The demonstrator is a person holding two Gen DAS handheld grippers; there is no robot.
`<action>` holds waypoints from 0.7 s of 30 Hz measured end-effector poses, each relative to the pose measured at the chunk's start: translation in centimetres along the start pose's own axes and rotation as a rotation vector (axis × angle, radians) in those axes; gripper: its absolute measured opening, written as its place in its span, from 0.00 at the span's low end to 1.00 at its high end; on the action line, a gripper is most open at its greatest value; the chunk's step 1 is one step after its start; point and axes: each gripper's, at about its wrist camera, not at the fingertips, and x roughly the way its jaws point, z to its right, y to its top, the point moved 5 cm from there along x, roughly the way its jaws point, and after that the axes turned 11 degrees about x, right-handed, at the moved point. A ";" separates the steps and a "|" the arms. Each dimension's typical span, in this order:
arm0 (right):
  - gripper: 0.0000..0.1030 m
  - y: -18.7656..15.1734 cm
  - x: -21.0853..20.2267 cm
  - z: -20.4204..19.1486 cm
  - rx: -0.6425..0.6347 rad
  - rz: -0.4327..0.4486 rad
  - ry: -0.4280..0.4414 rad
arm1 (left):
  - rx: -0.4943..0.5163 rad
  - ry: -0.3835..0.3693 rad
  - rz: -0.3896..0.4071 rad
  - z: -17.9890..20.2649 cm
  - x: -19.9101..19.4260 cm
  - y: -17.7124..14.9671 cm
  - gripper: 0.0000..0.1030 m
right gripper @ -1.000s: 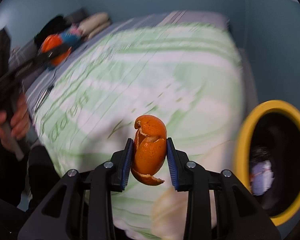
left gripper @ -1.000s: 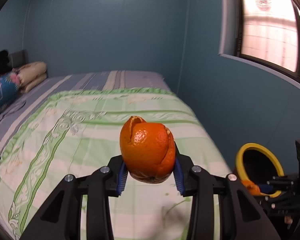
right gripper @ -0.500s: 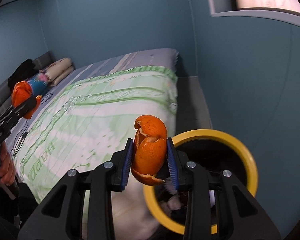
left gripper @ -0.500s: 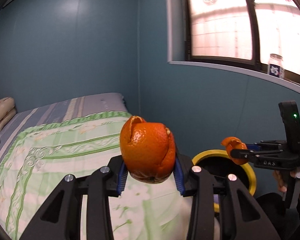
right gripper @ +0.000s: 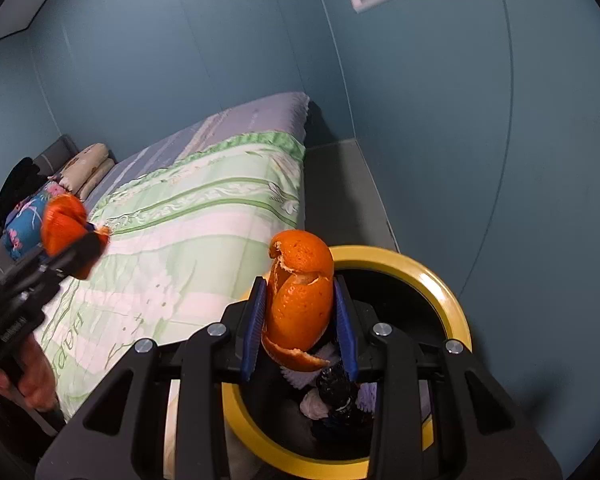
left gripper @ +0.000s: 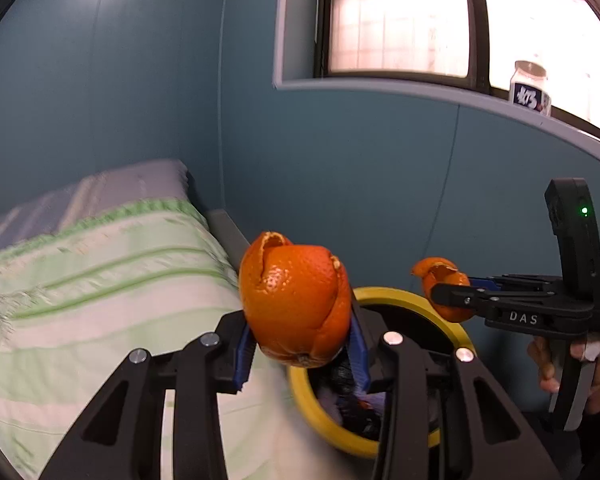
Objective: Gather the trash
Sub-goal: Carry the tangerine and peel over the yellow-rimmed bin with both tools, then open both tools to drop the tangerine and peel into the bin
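My left gripper [left gripper: 300, 344] is shut on a large piece of orange peel [left gripper: 294, 304], held at the left rim of a yellow-rimmed black trash bin [left gripper: 400, 294]. My right gripper [right gripper: 300, 328] is shut on a smaller curled orange peel [right gripper: 300, 300] and holds it over the left part of the bin's [right gripper: 440, 280] opening. The bin holds dark and white trash. In the left wrist view the right gripper [left gripper: 444, 296] with its peel [left gripper: 440, 280] hangs above the bin's right rim. In the right wrist view the left gripper [right gripper: 76, 244] with its peel [right gripper: 62, 224] is over the bed.
A bed with a green and white quilt [right gripper: 188, 216] lies left of the bin, pillows [right gripper: 86, 168] at its head. Blue walls stand close behind and right of the bin. A window sill carries a jar [left gripper: 530, 88].
Both grippers have swung right toward the bin, still holding their peels. The right gripper's peel is now over the bin's opening; the left gripper's peel has come up to the rim.
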 end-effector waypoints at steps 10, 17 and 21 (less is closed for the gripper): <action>0.30 -0.6 3.3 3.3 0.079 -0.062 -0.034 | -0.046 -0.085 -0.127 2.6 7.5 -2.4 0.35; 0.30 -0.2 3.9 4.7 0.129 -0.084 -0.014 | -0.065 -0.114 -0.167 3.8 10.2 -3.2 0.35; 0.35 -0.3 3.7 5.2 0.150 -0.087 -0.021 | -0.069 -0.113 -0.196 3.8 11.3 -3.5 0.39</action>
